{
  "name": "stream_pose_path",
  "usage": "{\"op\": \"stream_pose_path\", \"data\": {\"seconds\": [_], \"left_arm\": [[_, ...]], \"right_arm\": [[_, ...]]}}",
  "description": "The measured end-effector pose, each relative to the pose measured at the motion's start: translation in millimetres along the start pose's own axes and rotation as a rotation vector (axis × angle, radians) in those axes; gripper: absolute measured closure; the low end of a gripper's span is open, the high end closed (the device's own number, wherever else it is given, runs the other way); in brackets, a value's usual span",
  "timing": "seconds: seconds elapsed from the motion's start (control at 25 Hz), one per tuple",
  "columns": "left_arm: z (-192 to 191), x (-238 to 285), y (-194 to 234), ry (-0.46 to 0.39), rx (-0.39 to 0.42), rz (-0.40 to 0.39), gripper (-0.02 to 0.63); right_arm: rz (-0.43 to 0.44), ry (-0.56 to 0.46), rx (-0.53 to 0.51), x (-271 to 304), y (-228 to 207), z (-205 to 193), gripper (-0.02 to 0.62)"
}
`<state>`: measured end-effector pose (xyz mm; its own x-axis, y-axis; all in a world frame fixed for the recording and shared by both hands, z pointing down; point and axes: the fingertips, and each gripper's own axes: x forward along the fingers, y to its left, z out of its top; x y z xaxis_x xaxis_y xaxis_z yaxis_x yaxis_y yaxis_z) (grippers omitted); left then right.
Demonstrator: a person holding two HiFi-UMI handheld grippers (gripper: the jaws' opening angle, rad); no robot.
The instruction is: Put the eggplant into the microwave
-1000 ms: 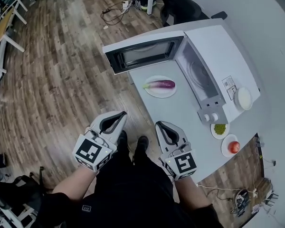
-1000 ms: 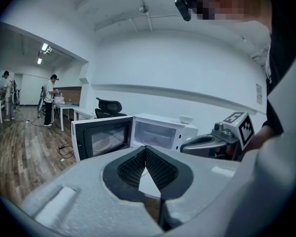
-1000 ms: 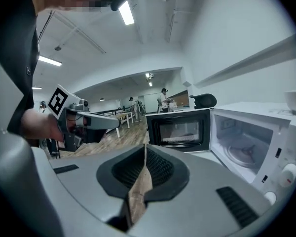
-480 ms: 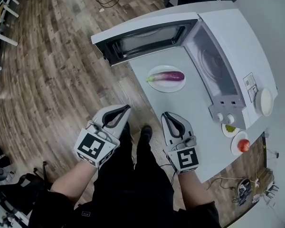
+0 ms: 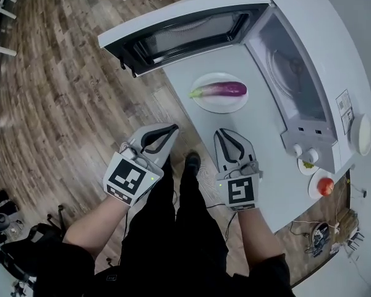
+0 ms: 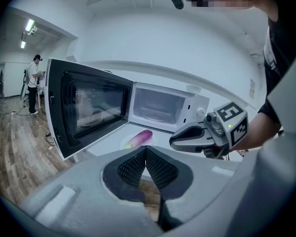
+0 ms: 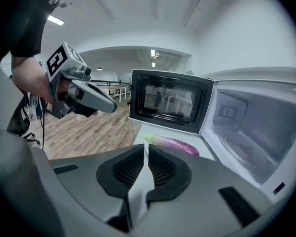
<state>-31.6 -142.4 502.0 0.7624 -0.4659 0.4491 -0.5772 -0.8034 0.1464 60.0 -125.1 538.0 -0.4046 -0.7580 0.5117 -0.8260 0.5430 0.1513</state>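
A purple eggplant (image 5: 226, 90) with a green stem lies on a white plate (image 5: 205, 101) on the grey table, in front of the white microwave (image 5: 315, 48). The microwave door (image 5: 179, 30) hangs wide open and the cavity (image 5: 290, 73) shows its glass turntable. My left gripper (image 5: 171, 129) is shut and empty, off the table's edge above the floor. My right gripper (image 5: 224, 132) is shut and empty over the table's near edge, short of the plate. The eggplant (image 6: 142, 138) appears past my left gripper (image 6: 145, 149). The eggplant (image 7: 175, 143) also lies just beyond my right gripper (image 7: 147, 148).
To the right of the microwave stand two small plates, one with something green (image 5: 307, 164) and one with a red fruit (image 5: 325, 186). A white round dish (image 5: 363, 134) rests on the microwave top. Wooden floor (image 5: 62, 104) lies left of the table. People (image 6: 34, 83) stand far off.
The table and microwave have drawn nearer and larger in the head view. Both grippers have shifted forward a little towards the table and stay shut and empty.
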Motion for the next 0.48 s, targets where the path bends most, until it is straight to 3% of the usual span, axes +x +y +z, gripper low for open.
{"op": "stream_pose_path", "data": {"seconds": [0.24,0.48], "left_arm": [[-13.3,16.8,7.5,0.014,-0.023,0.002,0.597],[-20.3,19.7,8.9,0.025,-0.065,0.005,0.597]], "right_arm": [[-0.030,0.094,-0.182,31.0,-11.8,-23.6,0.551],[-0.036,0.148,-0.231,53.3,-21.1,-33.7,0.506]]}}
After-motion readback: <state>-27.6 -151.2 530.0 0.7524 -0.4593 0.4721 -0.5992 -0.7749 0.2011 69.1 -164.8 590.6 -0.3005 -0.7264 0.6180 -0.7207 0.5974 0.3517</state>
